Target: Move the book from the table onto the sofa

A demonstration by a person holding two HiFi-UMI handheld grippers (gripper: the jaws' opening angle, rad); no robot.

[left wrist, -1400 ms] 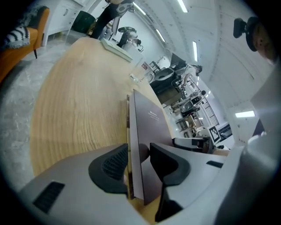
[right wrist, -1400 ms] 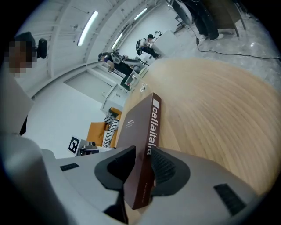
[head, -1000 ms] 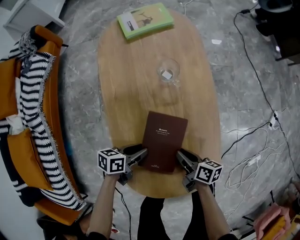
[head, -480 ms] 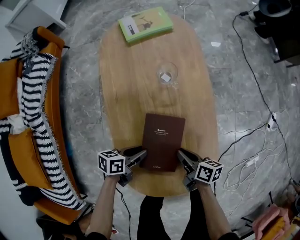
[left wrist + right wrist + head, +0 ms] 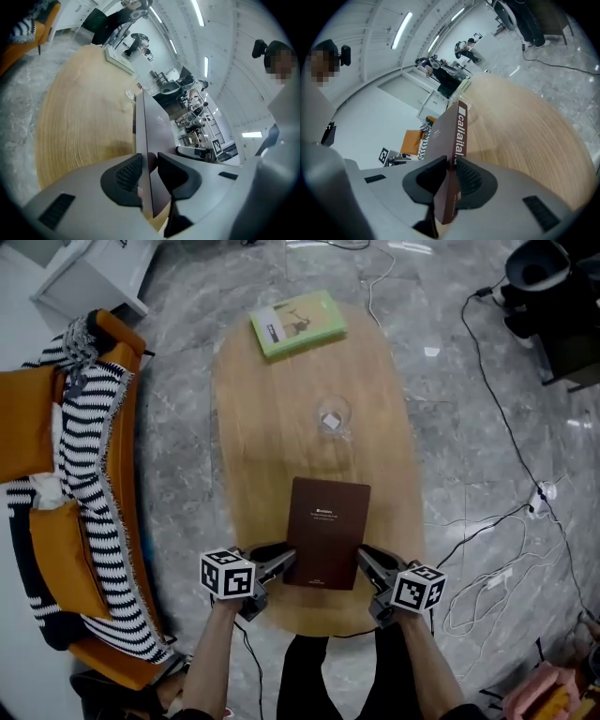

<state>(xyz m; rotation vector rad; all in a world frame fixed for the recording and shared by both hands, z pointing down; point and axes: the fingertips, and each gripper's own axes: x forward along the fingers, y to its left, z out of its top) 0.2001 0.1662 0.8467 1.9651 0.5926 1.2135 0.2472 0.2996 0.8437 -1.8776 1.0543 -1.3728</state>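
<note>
In the head view, the dark brown hardcover book (image 5: 326,532) is gripped at its two near corners over the near end of the oval wooden surface (image 5: 272,427). Its long axis runs away from the person. The orange sofa with a striped throw (image 5: 33,427) lies well left of the book, beyond the left tool (image 5: 279,562). The carry therefore likely goes leftward, with the left hand leading and the right tool (image 5: 367,563) trailing.

In the left gripper view, the left tool's (image 5: 149,169) jaws have just been closing and pinch the book's (image 5: 152,126) thin edge.

In the right gripper view, the right tool (image 5: 450,172) is narrow, clamped on the book's (image 5: 443,136) spine edge. A shadow under the book suggests it hangs clear of the surface, and the sofa shows beyond the book.
</note>
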